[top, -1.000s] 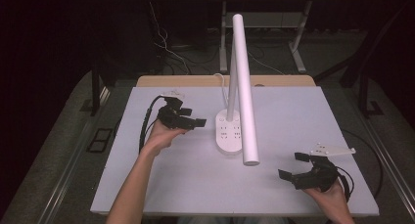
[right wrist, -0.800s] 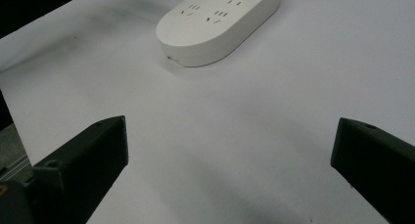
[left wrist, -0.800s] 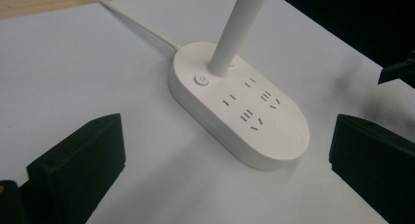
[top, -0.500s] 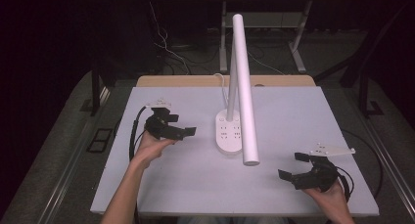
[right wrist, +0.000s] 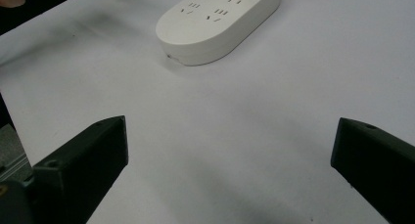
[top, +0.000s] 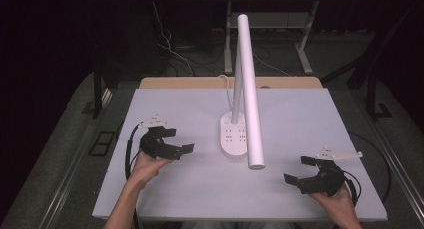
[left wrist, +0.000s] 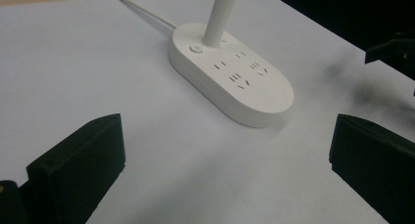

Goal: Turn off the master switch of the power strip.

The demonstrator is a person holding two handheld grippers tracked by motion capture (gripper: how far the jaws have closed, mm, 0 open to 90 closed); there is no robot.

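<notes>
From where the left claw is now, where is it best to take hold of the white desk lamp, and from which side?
Probably the thin upright stem, just above the oval base, coming level from the left claw's side. The stem is narrow and round, so the open jaws fit around it; the base looks too broad and flat, and the long head slants overhead.

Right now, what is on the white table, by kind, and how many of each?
Desk lamp with socket base: 1
Hand-held gripper: 2, left and right, both open and empty
Total: 3
</notes>
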